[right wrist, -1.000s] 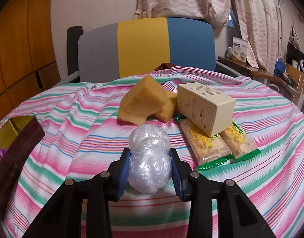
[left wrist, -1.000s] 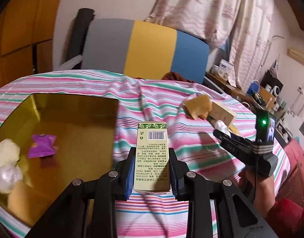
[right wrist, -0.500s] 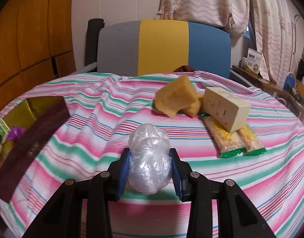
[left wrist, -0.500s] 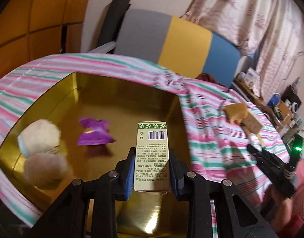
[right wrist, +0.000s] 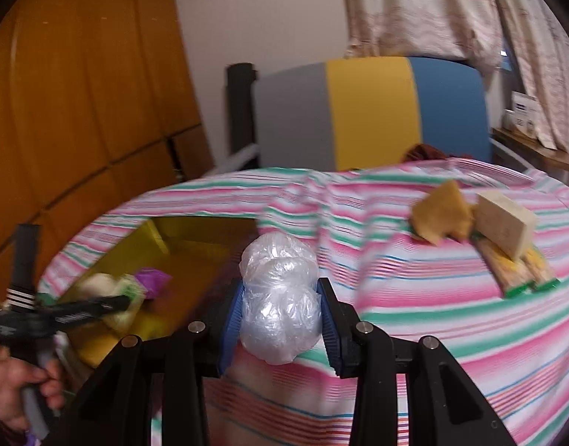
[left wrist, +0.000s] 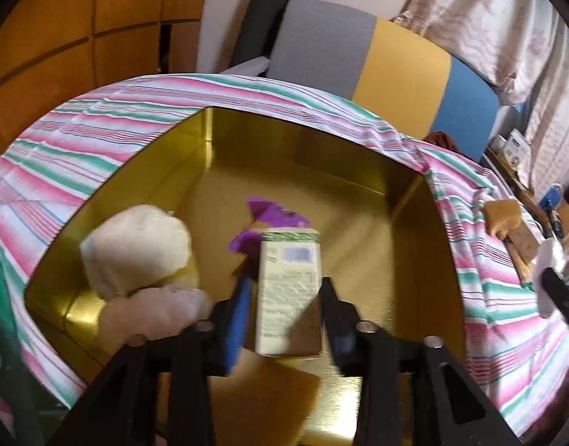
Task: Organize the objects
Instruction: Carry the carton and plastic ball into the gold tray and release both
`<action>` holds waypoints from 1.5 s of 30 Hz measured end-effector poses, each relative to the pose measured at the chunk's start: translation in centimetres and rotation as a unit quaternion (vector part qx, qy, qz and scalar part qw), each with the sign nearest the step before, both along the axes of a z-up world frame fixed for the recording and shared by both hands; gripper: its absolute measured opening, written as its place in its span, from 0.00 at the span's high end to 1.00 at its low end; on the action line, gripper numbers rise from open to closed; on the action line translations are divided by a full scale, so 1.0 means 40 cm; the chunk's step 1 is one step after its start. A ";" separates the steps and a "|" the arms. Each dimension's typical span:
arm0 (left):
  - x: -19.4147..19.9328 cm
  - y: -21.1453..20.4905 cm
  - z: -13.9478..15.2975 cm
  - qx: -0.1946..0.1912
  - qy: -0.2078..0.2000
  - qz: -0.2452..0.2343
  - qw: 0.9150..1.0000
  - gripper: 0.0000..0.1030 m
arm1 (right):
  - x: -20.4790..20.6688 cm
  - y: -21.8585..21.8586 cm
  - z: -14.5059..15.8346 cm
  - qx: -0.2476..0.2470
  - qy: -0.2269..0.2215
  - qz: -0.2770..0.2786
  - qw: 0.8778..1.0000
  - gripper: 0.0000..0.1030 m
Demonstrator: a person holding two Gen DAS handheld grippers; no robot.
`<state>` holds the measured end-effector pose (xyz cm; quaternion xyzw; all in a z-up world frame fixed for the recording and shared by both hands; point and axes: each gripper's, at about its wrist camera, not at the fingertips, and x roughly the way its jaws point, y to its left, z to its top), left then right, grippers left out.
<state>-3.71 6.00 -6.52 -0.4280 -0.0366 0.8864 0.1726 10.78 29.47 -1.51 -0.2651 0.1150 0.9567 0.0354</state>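
Opening over the gold box (left wrist: pixel 321 156), left hand-held gripper (left wrist: pixel 284 319) just let go of the green carton (left wrist: pixel 288 290), now dropping inside; right hand-held gripper (right wrist: pixel 280 319) clamps the plastic-wrapped bundle (right wrist: pixel 279 297), likely next in.

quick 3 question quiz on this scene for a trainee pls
1. True or false: the left gripper is over the gold box.
2. What does the right gripper hold? A) yellow sponge B) clear plastic bundle C) purple wrapper
3. Fill in: the cream carton on the striped cloth rests on two ____ packets.

Key
1. True; its jaws are opening with the green-topped carton between them.
2. B, the clear plastic bundle.
3. Snack; the snack packets lie under it, beside the yellow sponge.
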 end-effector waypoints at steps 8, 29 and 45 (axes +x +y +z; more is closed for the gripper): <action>0.021 -0.089 0.039 0.070 0.018 0.051 0.996 0.17 | -0.030 -0.115 0.012 -0.011 -0.013 0.068 0.998 0.63; 0.028 -0.235 0.074 0.103 0.026 0.170 0.980 0.03 | -0.111 -0.303 -0.065 0.009 -0.100 0.160 0.982 0.62; 0.030 -0.234 0.077 0.108 0.026 0.166 0.980 0.03 | -0.103 -0.328 -0.091 -0.003 -0.119 0.169 0.978 0.56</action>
